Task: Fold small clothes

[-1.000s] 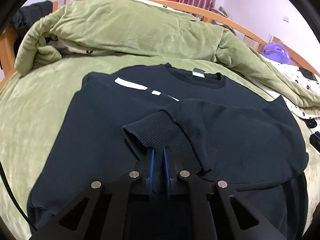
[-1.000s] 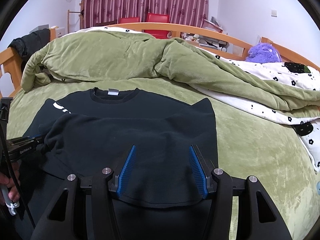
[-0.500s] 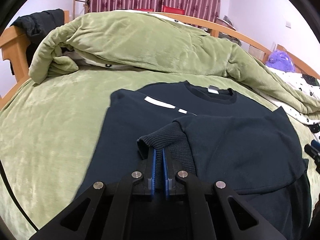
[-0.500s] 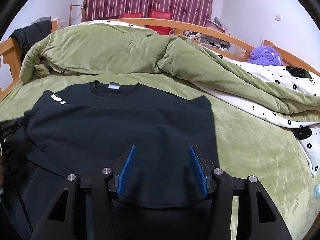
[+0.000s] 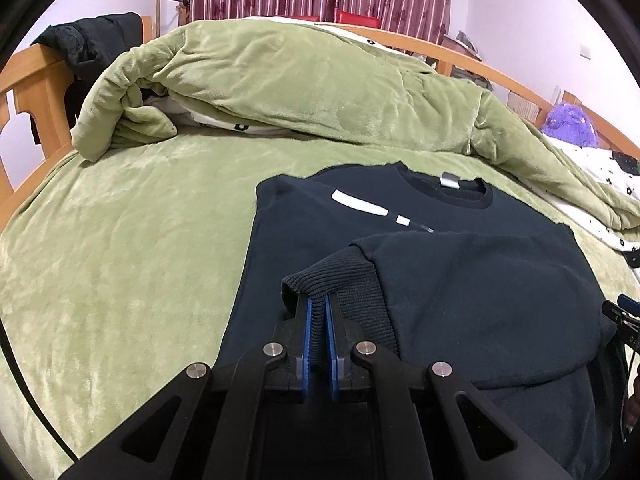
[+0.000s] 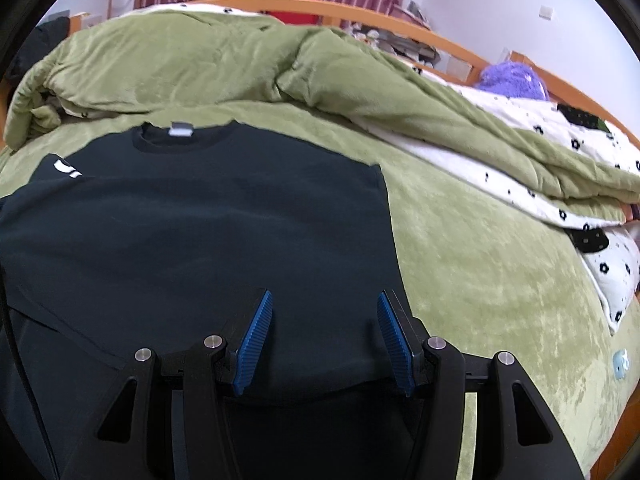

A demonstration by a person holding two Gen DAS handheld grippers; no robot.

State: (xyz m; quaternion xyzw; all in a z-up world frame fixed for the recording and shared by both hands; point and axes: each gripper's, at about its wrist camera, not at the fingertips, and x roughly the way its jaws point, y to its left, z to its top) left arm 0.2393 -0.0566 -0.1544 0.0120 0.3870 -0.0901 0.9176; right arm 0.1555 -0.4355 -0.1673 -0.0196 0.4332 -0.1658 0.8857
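Left gripper (image 5: 319,316): jaws pinching ribbed cuff (image 5: 340,276) of dark sweatshirt (image 5: 460,280), cuff bunched up between 2 blue pads. Sleeve laid across sweatshirt body, toward left side. Sweatshirt flat on green bed cover (image 5: 120,240), collar with grey tag (image 5: 450,180) at far end, white print (image 5: 360,203) partly covered by sleeve. Right gripper (image 6: 325,334): jaws spread wide, nothing between them, hovering over near part of sweatshirt (image 6: 200,232). Rumpled green duvet (image 6: 180,60) heaped beyond collar. Purple plush toy (image 6: 512,78) far right, near wooden bed frame (image 6: 352,8).
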